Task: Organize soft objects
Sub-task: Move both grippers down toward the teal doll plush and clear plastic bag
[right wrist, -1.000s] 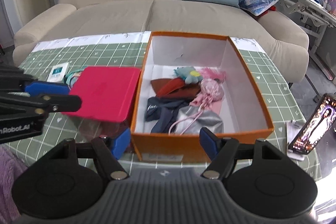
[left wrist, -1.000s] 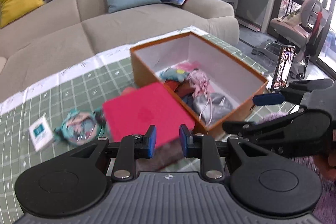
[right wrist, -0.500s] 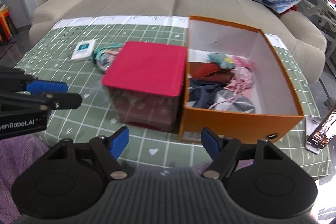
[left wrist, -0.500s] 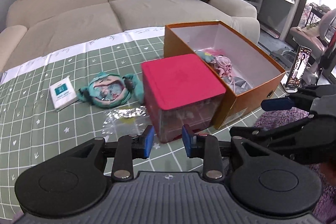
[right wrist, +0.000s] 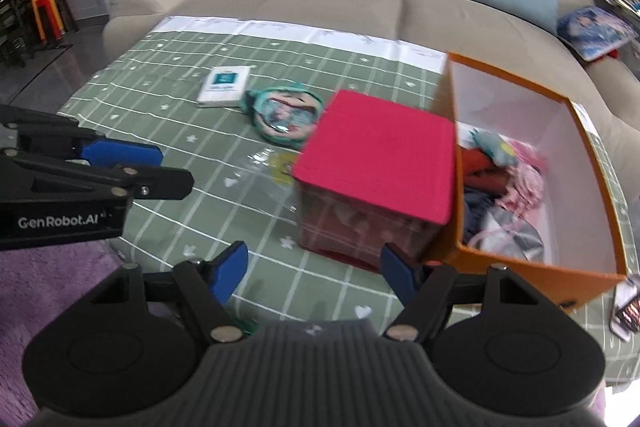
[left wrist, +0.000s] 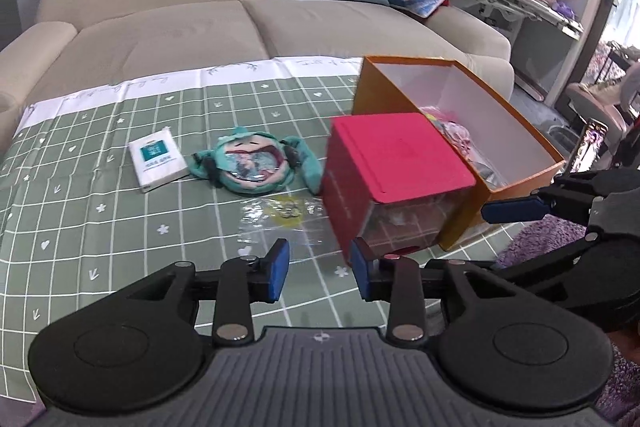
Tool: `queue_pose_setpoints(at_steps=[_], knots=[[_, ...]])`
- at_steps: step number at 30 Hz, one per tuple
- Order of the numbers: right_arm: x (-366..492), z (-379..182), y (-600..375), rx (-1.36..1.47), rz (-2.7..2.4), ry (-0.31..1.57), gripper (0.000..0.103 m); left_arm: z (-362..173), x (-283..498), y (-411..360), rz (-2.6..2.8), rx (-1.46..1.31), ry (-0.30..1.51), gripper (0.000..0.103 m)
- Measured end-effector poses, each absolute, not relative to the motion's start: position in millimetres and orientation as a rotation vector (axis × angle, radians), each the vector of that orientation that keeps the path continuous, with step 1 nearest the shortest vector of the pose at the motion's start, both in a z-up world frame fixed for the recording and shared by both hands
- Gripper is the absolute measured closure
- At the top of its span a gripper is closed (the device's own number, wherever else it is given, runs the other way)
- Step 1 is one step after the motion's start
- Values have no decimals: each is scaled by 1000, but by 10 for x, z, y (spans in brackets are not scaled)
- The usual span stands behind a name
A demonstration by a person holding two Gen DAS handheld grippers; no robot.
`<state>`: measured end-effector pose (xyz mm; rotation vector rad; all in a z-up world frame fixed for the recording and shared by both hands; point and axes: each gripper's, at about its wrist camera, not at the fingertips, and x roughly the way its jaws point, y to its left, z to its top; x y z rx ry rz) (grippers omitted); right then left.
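An open orange box [left wrist: 516, 131] [right wrist: 520, 267] on the green checked tablecloth holds several soft items [right wrist: 508, 187]. A clear box with a red lid [left wrist: 396, 155] [right wrist: 376, 163] stands against its left side. A teal plush pouch [left wrist: 252, 163] [right wrist: 284, 111] lies left of the red-lidded box. My left gripper [left wrist: 319, 269] is open and empty, near the table's front edge. My right gripper [right wrist: 314, 269] is open and empty, in front of the red-lidded box.
A white tissue pack [left wrist: 158, 161] [right wrist: 224, 85] lies left of the pouch. A clear plastic bag [left wrist: 280, 215] lies flat in front of the pouch. A phone [left wrist: 588, 145] stands right of the orange box. A beige sofa [left wrist: 240, 27] is behind the table.
Both grippers have drawn back and swung left, away from the boxes. The red-lidded box now stands on the table beside the orange box. The left jaws have opened wider.
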<state>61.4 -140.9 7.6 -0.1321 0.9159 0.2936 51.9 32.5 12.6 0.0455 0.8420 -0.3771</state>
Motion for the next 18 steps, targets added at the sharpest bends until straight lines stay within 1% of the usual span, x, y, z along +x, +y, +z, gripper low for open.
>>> queue_pose_setpoints(at_steps=[8, 10, 12, 16, 18], knots=[[853, 196, -1068, -189, 392, 878, 32, 76, 664, 586, -346, 0, 843, 57], [947, 191, -998, -216, 411, 877, 32, 65, 728, 639, -347, 4, 843, 55], [1040, 174, -954, -236, 437, 877, 35, 53, 791, 686, -355, 6, 843, 52], [1258, 128, -860, -307, 522, 883, 35, 2, 964, 777, -372, 13, 871, 51], [1439, 82, -792, -338, 579, 917, 35, -55, 1057, 787, -385, 41, 900, 51]])
